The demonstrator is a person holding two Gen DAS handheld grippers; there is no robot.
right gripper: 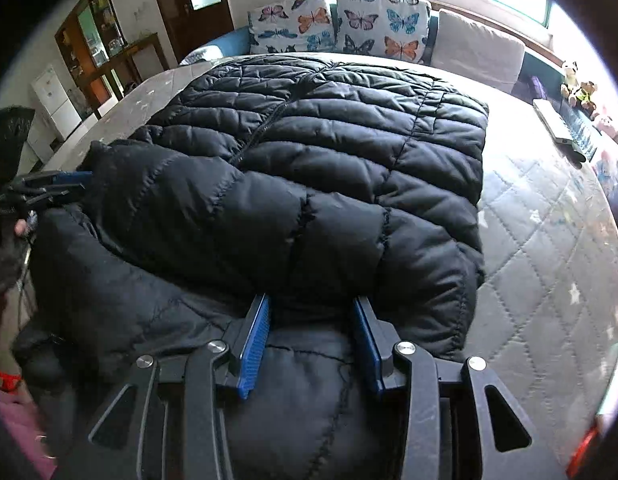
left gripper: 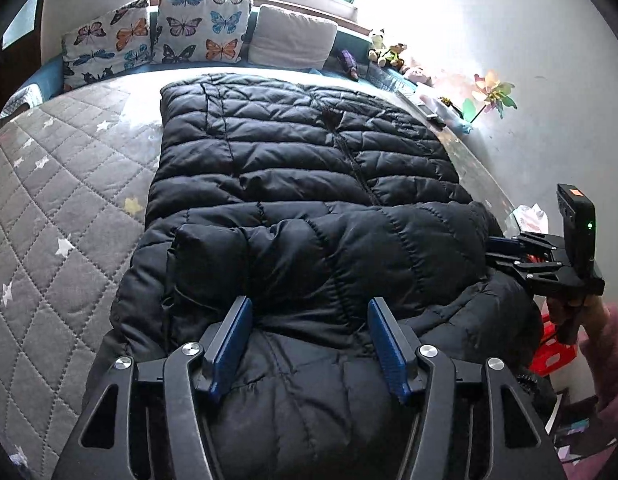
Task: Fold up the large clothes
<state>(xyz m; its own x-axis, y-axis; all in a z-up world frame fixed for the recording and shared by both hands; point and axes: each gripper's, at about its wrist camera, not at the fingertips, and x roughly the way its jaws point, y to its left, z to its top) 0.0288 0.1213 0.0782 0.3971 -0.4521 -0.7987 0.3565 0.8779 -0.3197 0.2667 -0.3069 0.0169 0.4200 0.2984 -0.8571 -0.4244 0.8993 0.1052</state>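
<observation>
Both tongs are pointing steeply down at the near end of the coat (left gripper: 301,168). We are holding the left gripper (left gripper: 311,308) with its blue pads spread and black fabric bulging between them; whether the pads are pressing the fabric or merely straddling it we cannot tell. We are holding the right gripper (right gripper: 311,304) likewise, its jaws somewhat narrower, a fold of fabric between the pads; grip or mere contact we cannot tell either.

We are viewing the coat lying lengthwise on the bed (left gripper: 61,200), its hem toward the far cushions (left gripper: 197,34), a sleeve or top section doubled across the near part, the nearest portion spilling over the near edge.

We are judging the coat to be a quilted, padded garment: light for its bulk, soft, springy, with a smooth shell that looks slippery. Puffed panels are likely to spring back, so folds may need pressing. We are judging the best holds to be along stitched seams or doubled edges at the near corners, where the padding is thinner.

We are finding no readable brand, label or writing on the coat.
</observation>
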